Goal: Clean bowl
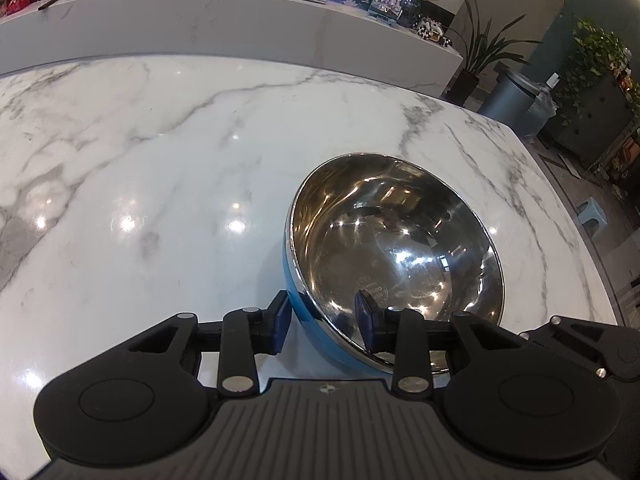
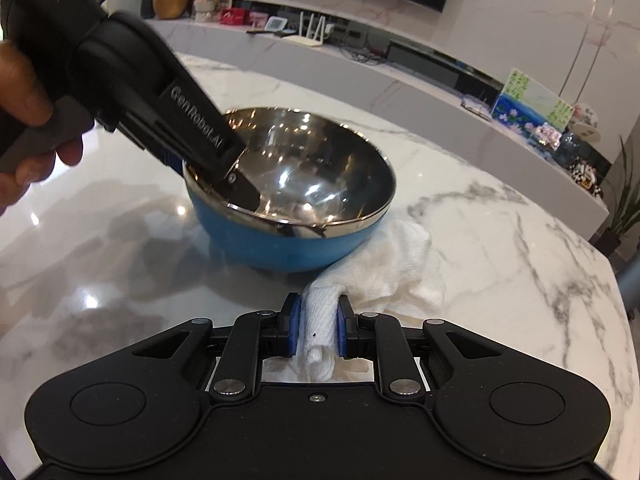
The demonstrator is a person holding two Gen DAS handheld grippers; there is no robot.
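1. Two grippers share the work, and we judge the step in hand to be steadying the bowl [image 2: 292, 204] before wiping; no cloth is inside it yet.
2. We see the bowl, blue outside and shiny steel inside, standing upright on the marble table [image 1: 160, 160], towards its right end in the left wrist view. Its inside looks bare and bright.
3. Our left gripper [image 1: 324, 316] straddles the near-left rim: one blue pad sits outside against or just beside the blue wall, the other inside the steel. Its tongs are part-way spread around the rim, and we cannot tell whether they truly press on it.
4. Our right gripper [image 2: 318, 330] has its tongs pinched on a rolled fold of the white cloth [image 2: 400, 268], which trails on the table just right of the bowl and touches its base.
5. We see the hand [image 2: 24, 120] at the far left of the right wrist view, holding the left gripper tilted steeply down into the bowl.
6. We judge the next move calls for lifting the cloth over the near rim and rubbing the inside, while the left gripper keeps the bowl from sliding or tipping.
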